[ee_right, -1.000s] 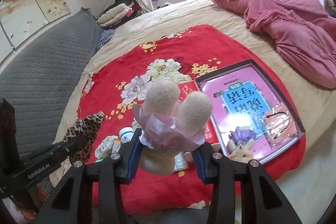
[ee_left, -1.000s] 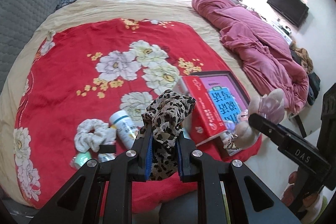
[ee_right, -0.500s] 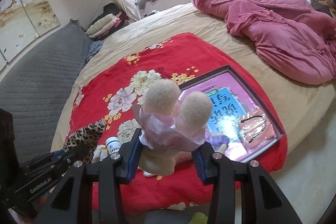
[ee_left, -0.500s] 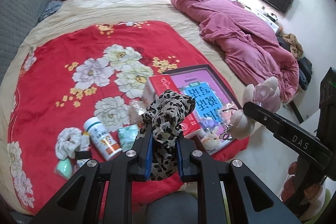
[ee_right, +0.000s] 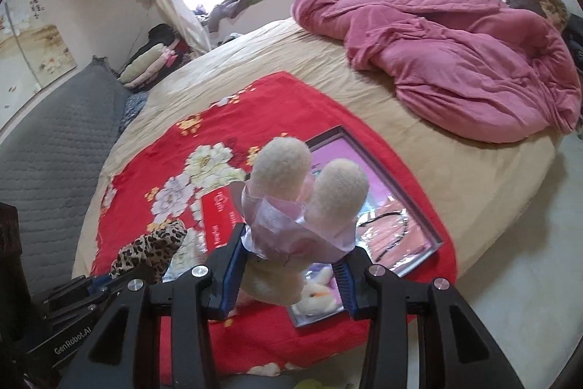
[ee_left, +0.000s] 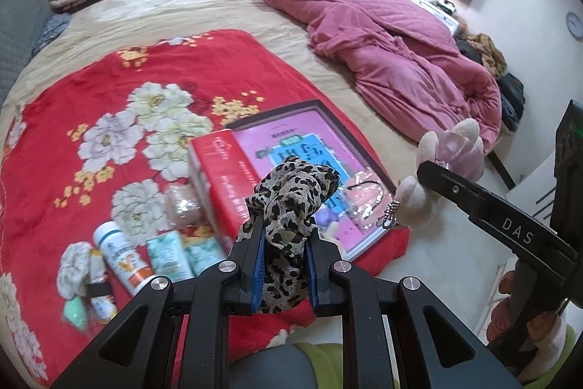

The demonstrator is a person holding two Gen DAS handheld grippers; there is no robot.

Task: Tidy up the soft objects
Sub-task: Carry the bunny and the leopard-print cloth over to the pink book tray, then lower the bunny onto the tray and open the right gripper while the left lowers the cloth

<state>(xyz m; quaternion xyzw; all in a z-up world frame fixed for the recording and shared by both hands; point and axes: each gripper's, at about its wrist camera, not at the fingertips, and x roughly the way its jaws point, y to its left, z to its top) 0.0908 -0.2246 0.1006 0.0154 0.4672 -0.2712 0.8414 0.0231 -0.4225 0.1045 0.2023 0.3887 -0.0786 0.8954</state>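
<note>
Home bedroom; bed [ee_right: 455, 148], quilt [ee_right: 455, 61]

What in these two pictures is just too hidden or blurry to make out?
- Plush toy: its face, right wrist view, turned away.
- Small white plush in the tray: mostly hidden behind the held toy.
- Teal packets: print blurred, left wrist view.
- Leopard-print cloth: lower end hidden between the left gripper pads.

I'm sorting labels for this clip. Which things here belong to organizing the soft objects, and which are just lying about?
Part of the job:
- leopard-print cloth, clamped in the left hand-held gripper
- plush toy, clamped in the right hand-held gripper
- white scrunchie
- tray

Lying about:
- red box
- white bottle
- pink quilt
</note>
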